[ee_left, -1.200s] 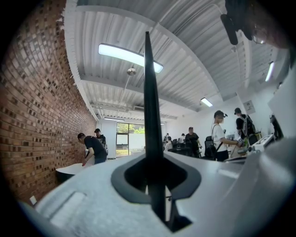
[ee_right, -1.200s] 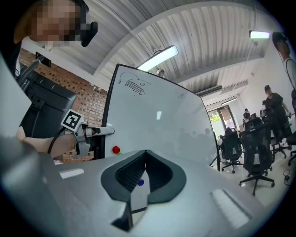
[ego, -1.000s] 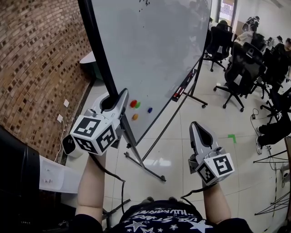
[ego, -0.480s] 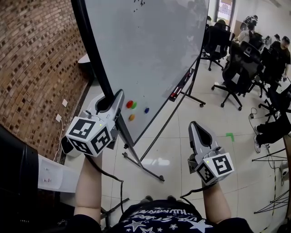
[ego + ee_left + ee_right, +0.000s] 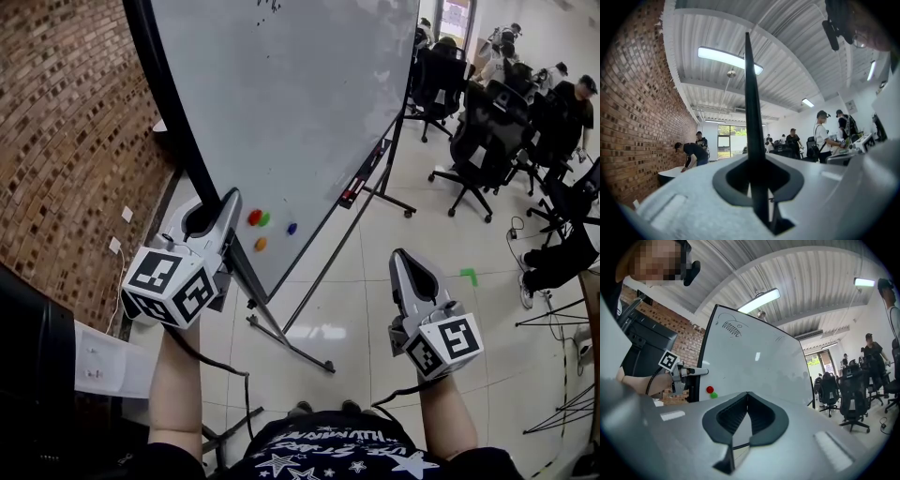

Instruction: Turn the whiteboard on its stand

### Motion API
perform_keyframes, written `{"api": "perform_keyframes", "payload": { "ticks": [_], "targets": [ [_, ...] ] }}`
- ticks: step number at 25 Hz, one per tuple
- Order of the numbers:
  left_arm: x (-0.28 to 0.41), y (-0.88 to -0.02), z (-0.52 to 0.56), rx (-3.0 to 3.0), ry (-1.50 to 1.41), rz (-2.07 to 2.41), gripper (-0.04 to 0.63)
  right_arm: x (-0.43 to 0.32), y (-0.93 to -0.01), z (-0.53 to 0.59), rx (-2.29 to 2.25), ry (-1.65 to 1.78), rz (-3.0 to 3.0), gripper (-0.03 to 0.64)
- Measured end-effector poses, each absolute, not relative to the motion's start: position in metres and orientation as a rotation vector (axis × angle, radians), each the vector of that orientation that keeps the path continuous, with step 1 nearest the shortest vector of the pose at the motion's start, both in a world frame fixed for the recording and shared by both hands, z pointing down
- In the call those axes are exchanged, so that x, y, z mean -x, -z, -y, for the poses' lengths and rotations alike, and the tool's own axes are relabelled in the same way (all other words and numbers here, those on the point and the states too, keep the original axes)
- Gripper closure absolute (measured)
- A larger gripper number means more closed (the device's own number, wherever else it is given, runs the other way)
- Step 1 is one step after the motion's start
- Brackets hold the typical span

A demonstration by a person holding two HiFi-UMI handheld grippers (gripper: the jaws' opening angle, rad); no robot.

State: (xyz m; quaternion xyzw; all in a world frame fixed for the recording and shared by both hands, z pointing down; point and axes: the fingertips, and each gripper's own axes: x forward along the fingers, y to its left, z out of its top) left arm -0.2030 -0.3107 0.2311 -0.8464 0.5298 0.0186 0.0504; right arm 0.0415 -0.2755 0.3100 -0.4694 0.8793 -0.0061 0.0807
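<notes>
Black frame edge (image 5: pixel 173 131): the bit that matters. It's the near side rail of the whiteboard (image 5: pixel 300 112), and it runs straight through the left tool (image 5: pixel 228 199).
Left tool: clamped on that rail, low down near the board's bottom corner. In its own view the thin black strip sits right between the jaws.
Right tool (image 5: pixel 401 259): jaws together with nothing in them, out in open air to the right and well apart from the board.
Which way: the board is ahead and up-left of me, with the white face angled toward the right tool and the far side off toward the chairs.
Long axis: the gripped rail runs up and down, so I reckon the panel gets swung using this edge as the handle.
Nearer hand: left, easily, since it's already on the rail. The right would have to reach across.
Stand (image 5: pixel 289 343): dark metal legs under the low corner, near my left side. Might catch a foot, I'd guess.
Floor (image 5: pixel 375 309): glossy pale tiles. Can't tell if the stand has wheels.
Room: brick wall (image 5: pixel 66 141) close on the left, so that side is tight. Office chairs (image 5: pixel 473 155) and people are further off on the right.
</notes>
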Motion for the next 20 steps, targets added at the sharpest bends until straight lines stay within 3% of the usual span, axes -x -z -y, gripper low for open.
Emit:
{"api": "perform_keyframes", "payload": {
  "ticks": [20],
  "targets": [
    [0.201, -0.228, 0.266, 2.585, -0.050, -1.632, 0.549, -0.046, -0.311, 0.267, 1.375, 0.032, -2.626, 0.609]
  ]
}}
